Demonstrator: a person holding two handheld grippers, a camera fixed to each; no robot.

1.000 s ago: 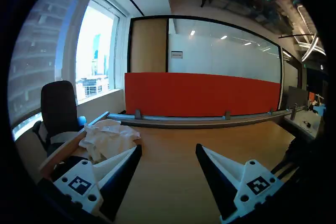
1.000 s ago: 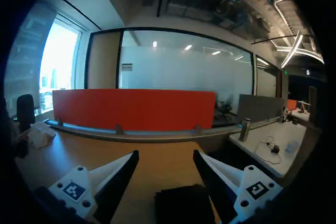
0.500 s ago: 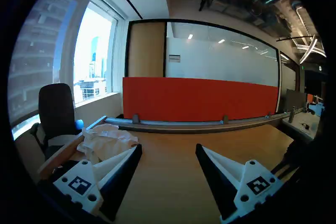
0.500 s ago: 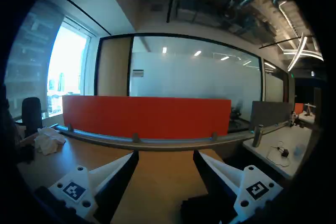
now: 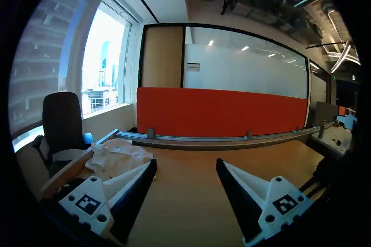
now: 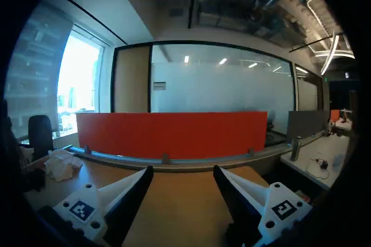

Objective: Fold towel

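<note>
The left gripper [image 5: 185, 163] is held over a wooden desk [image 5: 190, 210], its 2 fingers spread wide with nothing between them. The crumpled pale towel [image 5: 118, 155] lies on the desk at 10 o'clock, just past the left finger, near a black chair [image 5: 62, 124]. The right gripper [image 6: 182, 169] is equally wide and empty, with the towel at its 9 o'clock. An orange divider [image 5: 222, 112] stands at 12 o'clock.
</note>
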